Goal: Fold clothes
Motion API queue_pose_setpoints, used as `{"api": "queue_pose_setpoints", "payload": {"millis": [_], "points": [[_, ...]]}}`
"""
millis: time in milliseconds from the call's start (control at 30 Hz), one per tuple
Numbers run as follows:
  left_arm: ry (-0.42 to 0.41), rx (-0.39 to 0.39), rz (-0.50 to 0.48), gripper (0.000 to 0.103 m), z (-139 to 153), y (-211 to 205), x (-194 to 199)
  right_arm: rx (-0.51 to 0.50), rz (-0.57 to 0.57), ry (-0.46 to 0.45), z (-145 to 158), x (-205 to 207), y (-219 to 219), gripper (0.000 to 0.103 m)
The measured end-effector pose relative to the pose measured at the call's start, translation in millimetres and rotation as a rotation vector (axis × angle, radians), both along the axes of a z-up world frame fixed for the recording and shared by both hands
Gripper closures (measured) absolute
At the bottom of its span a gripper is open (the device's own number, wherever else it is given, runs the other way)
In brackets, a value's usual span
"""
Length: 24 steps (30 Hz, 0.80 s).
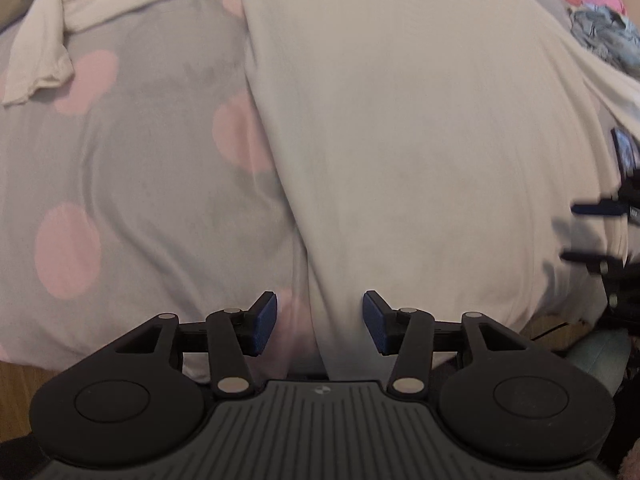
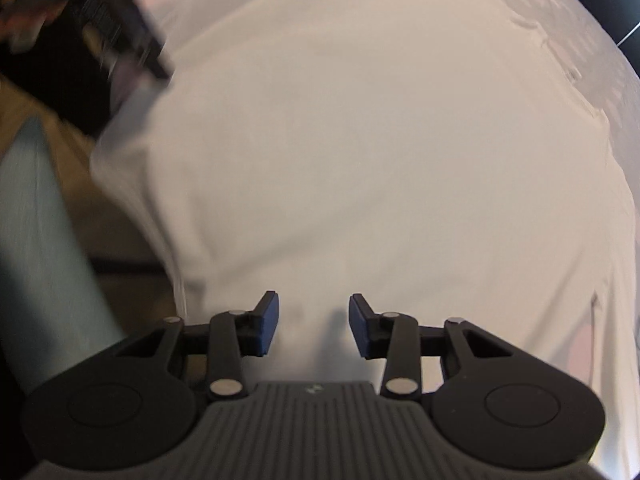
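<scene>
Grey bedspread with pink dots [image 1: 120, 184] fills the left wrist view, wood floor showing at 7 o'clock. White garment [image 1: 420, 140] lies spread flat from 12 down to 6 o'clock, its long edge running down the middle; one sleeve [image 1: 40, 64] trails off at 10 o'clock, loose. Left gripper [image 1: 319, 322] hovers over that edge at 6 o'clock, jaws spread, nothing between the pads. Right gripper [image 1: 592, 236] pokes in at 3 o'clock, jaws apart, over the garment's far side. Other clothes [image 1: 604, 32] heaped at 1 o'clock. Right wrist view: white garment [image 2: 360, 160] fills centre, smooth, bedspread wrinkled at 1 o'clock. Right gripper [image 2: 313, 324] at 6 o'clock, spread, empty, over cloth. Left gripper, blurred, at 10 o'clock. Judgement: garment laid out, no fold visible yet; sleeves and body folds all remain.
</scene>
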<state>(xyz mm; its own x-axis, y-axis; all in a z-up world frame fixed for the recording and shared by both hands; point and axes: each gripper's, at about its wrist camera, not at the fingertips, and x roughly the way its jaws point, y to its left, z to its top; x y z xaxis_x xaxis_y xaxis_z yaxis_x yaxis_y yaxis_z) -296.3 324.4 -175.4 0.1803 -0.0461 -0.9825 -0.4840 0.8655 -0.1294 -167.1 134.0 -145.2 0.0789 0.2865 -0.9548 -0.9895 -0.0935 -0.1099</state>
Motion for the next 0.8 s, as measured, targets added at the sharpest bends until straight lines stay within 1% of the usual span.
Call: {"api": "queue_pose_setpoints", "payload": {"millis": [67,100,167,233,267,300,333,367,400,467,500,567,667,733,800], "points": [[0.009,-0.013,-0.020,0.064,-5,-4,2,0.013,-0.010,-0.003,-1,2,6,0.060],[0.012,-0.019,-0.030,0.072,-7,-6,3,0.015,-0.009,-0.008,-1,2,8,0.059],[0.014,-0.004,-0.060,0.076,-7,-12,5,0.031,-0.018,-0.010,1,3,10,0.055],[0.008,0.006,-0.089,0.083,-3,-17,7,0.046,-0.036,-0.001,3,3,12,0.054],[0.000,0.004,-0.096,0.084,-1,-19,7,0.054,-0.045,0.005,4,4,13,0.053],[-0.008,0.002,-0.103,0.088,1,-20,7,0.061,-0.054,0.013,5,4,13,0.054],[-0.016,0.000,-0.110,0.090,4,-22,7,0.068,-0.063,0.020,6,4,13,0.053],[-0.039,-0.023,-0.115,0.092,7,-23,7,0.074,-0.071,0.027,8,5,13,0.053],[-0.076,-0.065,-0.117,0.095,11,-23,6,0.079,-0.073,0.030,8,5,12,0.053],[-0.150,-0.150,-0.120,0.095,20,-22,5,0.088,-0.075,0.030,5,3,7,0.053],[-0.174,-0.179,-0.125,0.095,22,-23,6,0.094,-0.075,0.032,5,3,6,0.053],[-0.196,-0.209,-0.140,0.095,23,-27,8,0.108,-0.073,0.046,8,2,4,0.053],[-0.198,-0.241,-0.176,0.095,15,-31,17,0.124,-0.068,0.073,10,1,4,0.053],[-0.210,-0.272,-0.211,0.095,17,-39,24,0.129,-0.058,0.082,11,0,4,0.053],[-0.210,-0.272,-0.255,0.095,19,-48,30,0.132,-0.048,0.079,15,-2,3,0.053]]}}
